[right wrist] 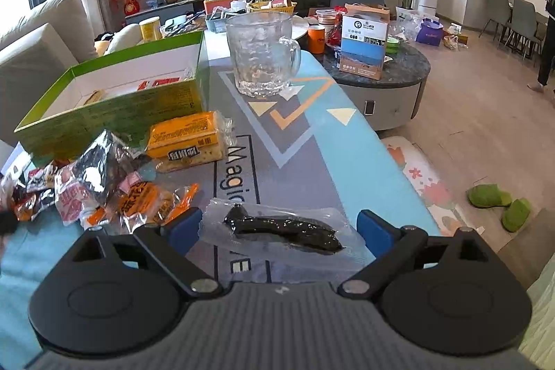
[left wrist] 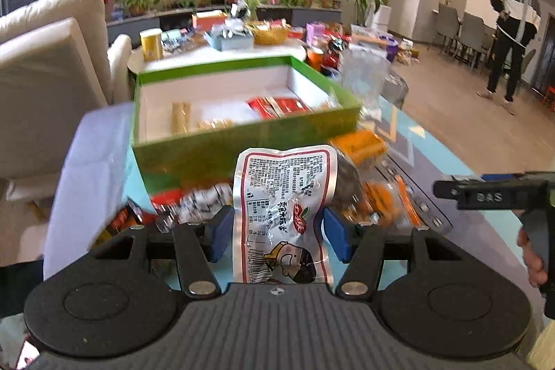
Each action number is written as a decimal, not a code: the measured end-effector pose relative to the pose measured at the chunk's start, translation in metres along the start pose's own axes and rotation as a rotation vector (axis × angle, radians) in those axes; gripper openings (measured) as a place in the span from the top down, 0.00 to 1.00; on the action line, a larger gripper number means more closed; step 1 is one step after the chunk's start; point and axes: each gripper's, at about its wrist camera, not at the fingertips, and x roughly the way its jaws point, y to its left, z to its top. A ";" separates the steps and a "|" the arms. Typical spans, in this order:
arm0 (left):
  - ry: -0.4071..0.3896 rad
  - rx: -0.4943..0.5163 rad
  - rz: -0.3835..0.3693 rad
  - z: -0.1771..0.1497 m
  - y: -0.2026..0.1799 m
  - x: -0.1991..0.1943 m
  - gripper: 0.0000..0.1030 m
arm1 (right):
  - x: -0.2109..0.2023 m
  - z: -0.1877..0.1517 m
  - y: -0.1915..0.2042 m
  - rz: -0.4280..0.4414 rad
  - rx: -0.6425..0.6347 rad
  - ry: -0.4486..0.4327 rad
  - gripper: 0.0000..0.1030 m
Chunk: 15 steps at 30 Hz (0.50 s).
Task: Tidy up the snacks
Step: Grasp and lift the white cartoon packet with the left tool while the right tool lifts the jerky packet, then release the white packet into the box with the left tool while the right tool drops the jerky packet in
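Left wrist view: we saw the left gripper [left wrist: 277, 233] with its two blue pads apart, one white printed snack pouch [left wrist: 282, 214] standing upright between them; whether the pads touched the pouch we could not tell.
Right wrist view: the right gripper [right wrist: 279, 227] had its two blue pads spread wide on either side of one clear vacuum pack [right wrist: 277, 231] holding a dark snack; the pack lay flat on the table mat [right wrist: 312, 141] and neither pad touched it.
Loose snacks: we counted one heap of small packets [right wrist: 100, 189] to the left of the right gripper, too jumbled to number, and one orange cracker pack [right wrist: 185, 139] just beyond it.
Green box: one open green box [left wrist: 242, 134] stood past the heap, white inside.
Box contents: we made out two golden packets [left wrist: 182, 117] on the left and one group of red packets [left wrist: 277, 106] on the right; their exact number was blurred.
Glass mug: one clear glass mug [right wrist: 262, 52] stood upright on the mat, right of the box and apart from it.
Round table: one dark round table [right wrist: 399, 71] beyond carried one blue and brown carton [right wrist: 364, 44] and one orange cup [right wrist: 316, 39].
Floor: two green slippers [right wrist: 499, 201] lay side by side.
Far right: one person [left wrist: 513, 33] stood by the dining chairs.
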 end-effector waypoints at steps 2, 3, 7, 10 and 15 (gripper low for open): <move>-0.009 -0.009 0.019 0.007 0.004 0.003 0.48 | -0.001 0.005 0.000 0.007 0.012 -0.009 0.19; -0.015 -0.016 0.027 0.011 0.007 0.004 0.48 | -0.003 0.009 0.002 0.012 0.011 -0.019 0.19; -0.054 -0.034 0.057 0.032 0.017 0.010 0.48 | -0.005 0.031 0.015 0.046 -0.020 -0.076 0.19; -0.080 -0.040 0.079 0.052 0.025 0.018 0.48 | -0.001 0.052 0.028 0.084 -0.030 -0.109 0.19; -0.108 -0.053 0.113 0.081 0.040 0.039 0.48 | 0.013 0.086 0.058 0.141 -0.080 -0.166 0.18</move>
